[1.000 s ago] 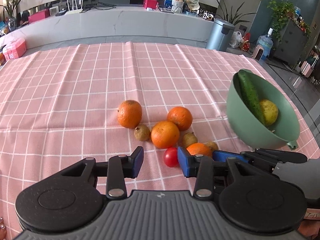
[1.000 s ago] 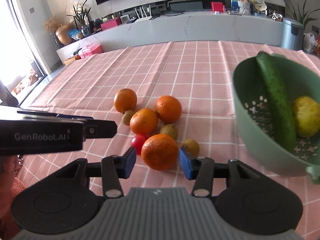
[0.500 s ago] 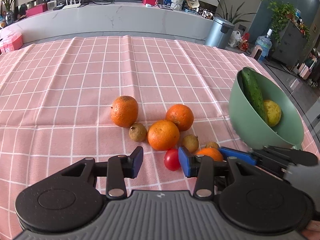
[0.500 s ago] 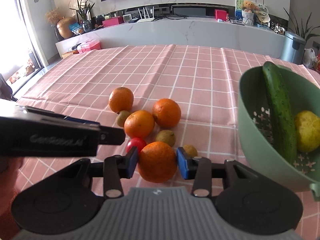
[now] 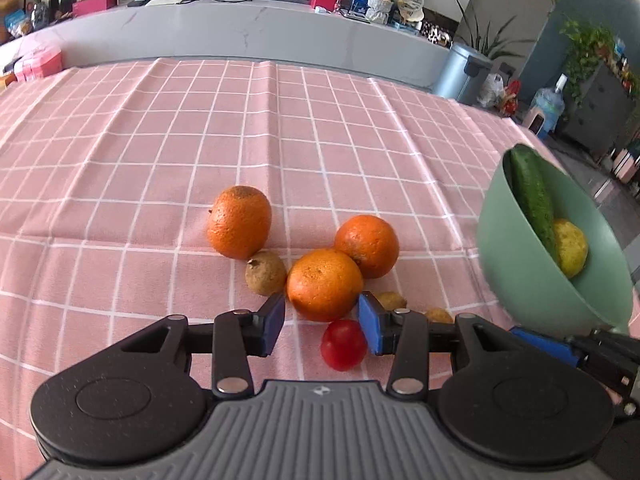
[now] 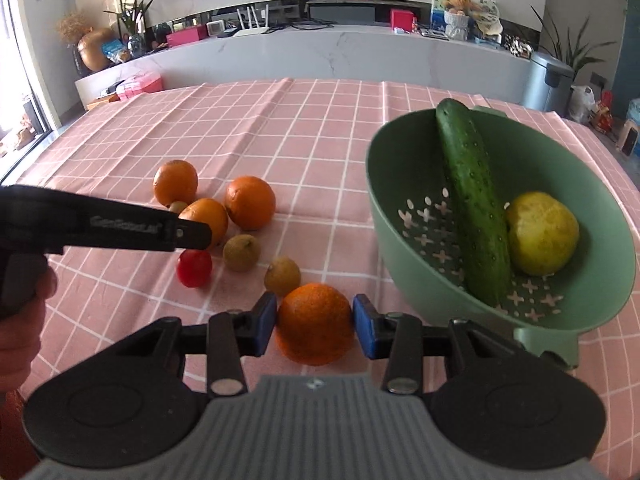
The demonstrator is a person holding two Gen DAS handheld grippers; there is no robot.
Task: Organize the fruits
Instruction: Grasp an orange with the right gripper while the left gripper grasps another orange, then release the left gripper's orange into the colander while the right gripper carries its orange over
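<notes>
The right gripper (image 6: 315, 322) is clamped on a round orange (image 6: 315, 323), its blue pads pressed to both sides, near the green perforated plastic colander (image 6: 560, 312) holding a dark cucumber (image 6: 472, 208) and a yellow fruit (image 6: 542, 234). The left gripper (image 5: 322, 322) stands apart around a second orange (image 5: 325, 284), pad contact unclear. Its right finger (image 5: 370, 326) partly hides two small brown fruits (image 5: 390, 300)

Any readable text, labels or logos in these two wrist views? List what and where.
"GenRobot.AI", blurred but just legible, white lettering on the side of the left gripper as seen from the right wrist view.
Small emblem on each gripper's grey ribbed body: a mark, not text.
Boxes and packages on the back counter: print too small to read.
Nothing else carries text.
</notes>
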